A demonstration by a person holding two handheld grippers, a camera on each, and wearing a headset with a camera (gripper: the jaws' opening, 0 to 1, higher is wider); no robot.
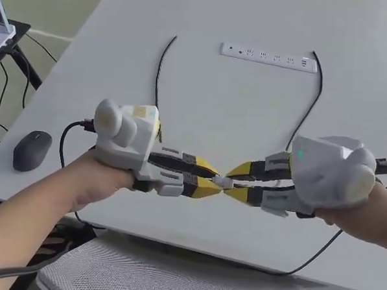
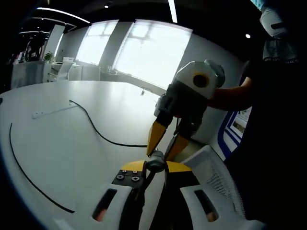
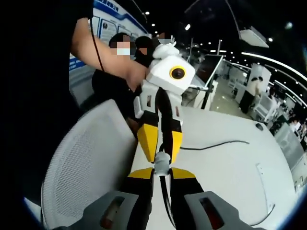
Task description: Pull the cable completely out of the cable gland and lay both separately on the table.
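White tabletop [image 1: 247,109] ahead, with a grey mesh chair [image 1: 141,272] tucked against its near edge. Above that edge, held in the air, two claws tip to tip — left claw [image 1: 212,183] coming in from the left hand's side, right claw [image 1: 238,184] from the right. Farther back on the tabletop, a white power strip [image 1: 268,57]; near the left edge, a dark mouse [image 1: 31,149]. Right claw closed on the black cable [image 1: 272,186] just behind its end, the rest trailing back between the jaws (plainest in the right gripper view). Left claw pinched almost fully closed around the cable gland [image 1: 225,182], small and pale grey, right between the two sets of yellow tips. Cable seated in the cable gland, not pulled free — both off the tabletop.
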